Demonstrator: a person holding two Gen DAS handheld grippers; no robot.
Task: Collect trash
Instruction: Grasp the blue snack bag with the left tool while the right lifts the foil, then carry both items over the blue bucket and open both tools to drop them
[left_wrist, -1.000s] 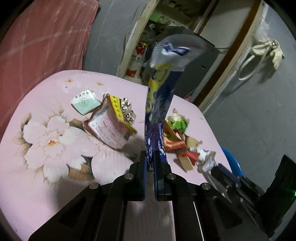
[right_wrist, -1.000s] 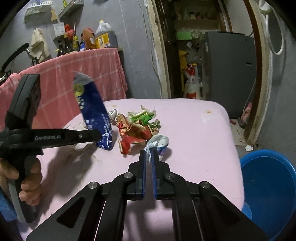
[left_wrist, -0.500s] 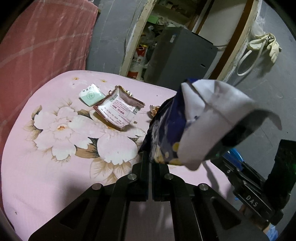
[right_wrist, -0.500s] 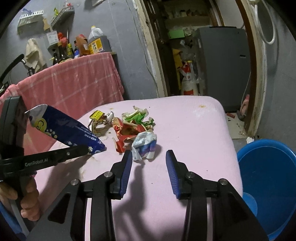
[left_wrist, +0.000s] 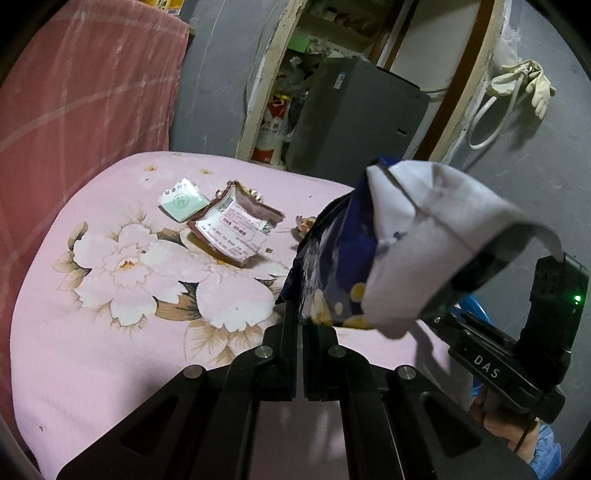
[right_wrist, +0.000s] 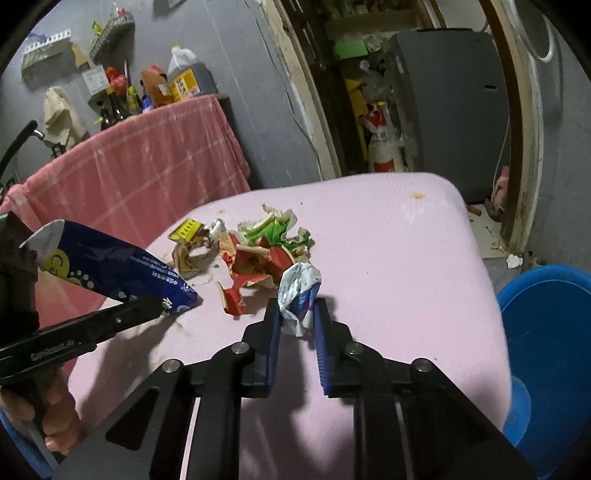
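Note:
My left gripper (left_wrist: 300, 325) is shut on a long dark blue snack wrapper (left_wrist: 373, 254) and holds it above the pink table; the wrapper also shows in the right wrist view (right_wrist: 110, 266). My right gripper (right_wrist: 297, 317) is partly open, its fingers on either side of a crumpled white and blue wrapper (right_wrist: 299, 295) that lies on the table. A pile of red, green and yellow wrappers (right_wrist: 258, 251) lies just beyond it. A torn pink and white packet (left_wrist: 236, 230) and a small green and white packet (left_wrist: 181, 199) lie further left.
The pink floral tablecloth (left_wrist: 110, 314) covers the table. A blue plastic bin (right_wrist: 546, 350) stands on the floor to the right of the table. A red checked cloth (right_wrist: 140, 177) hangs over furniture behind. A grey appliance (right_wrist: 443, 103) stands in the doorway.
My right gripper opened, let go of the white and blue wrapper, then narrowed around it again. My left gripper lifted the blue wrapper, which tipped over to the right.

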